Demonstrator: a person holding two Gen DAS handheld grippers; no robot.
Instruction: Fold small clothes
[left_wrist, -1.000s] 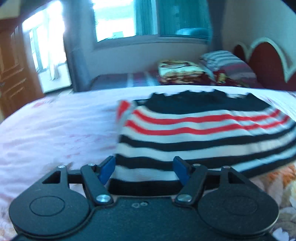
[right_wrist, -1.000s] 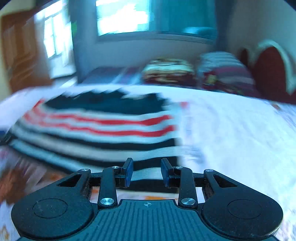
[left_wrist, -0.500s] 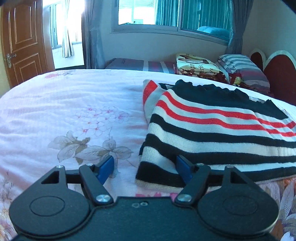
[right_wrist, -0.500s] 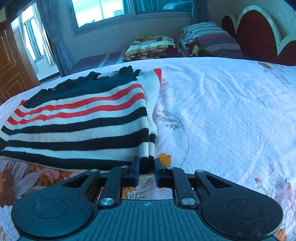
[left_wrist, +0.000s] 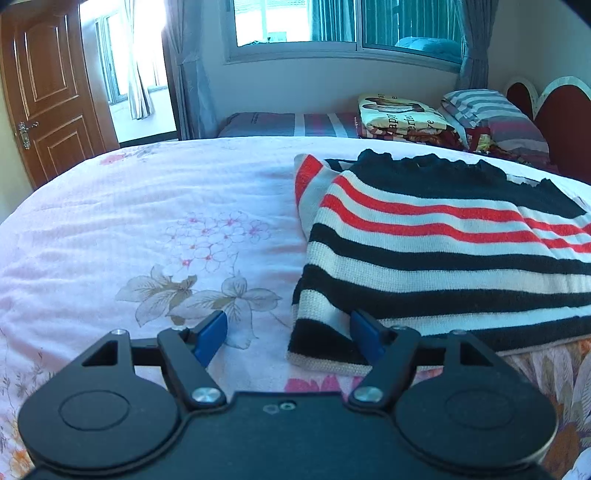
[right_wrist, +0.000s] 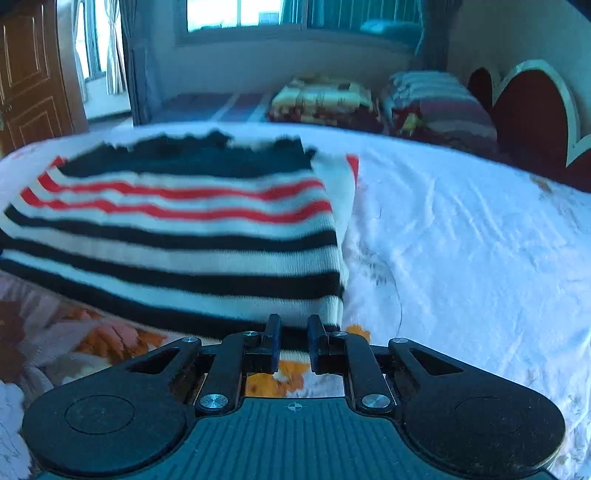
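Note:
A folded striped sweater (left_wrist: 443, 254), black, white and red, lies flat on the bed. In the right wrist view the sweater (right_wrist: 184, 236) fills the left and middle, slightly blurred. My left gripper (left_wrist: 290, 332) is open wide at the sweater's near left corner. Its left blue pad (left_wrist: 212, 332) hangs over bare sheet, and its right pad (left_wrist: 365, 332) rests on the black hem. My right gripper (right_wrist: 295, 332) is shut narrowly on the black hem close to the sweater's near right corner.
The bed's floral sheet (left_wrist: 147, 240) spreads wide to the left of the sweater, and white sheet (right_wrist: 461, 240) spreads to its right. Folded blankets and pillows (left_wrist: 424, 118) are stacked at the far side by a red headboard (right_wrist: 528, 110). A wooden door (left_wrist: 48, 92) stands far left.
The right gripper's jaws narrowed onto the sweater's hem. The left gripper slid left from over the hem to the near left corner and opened a little wider.

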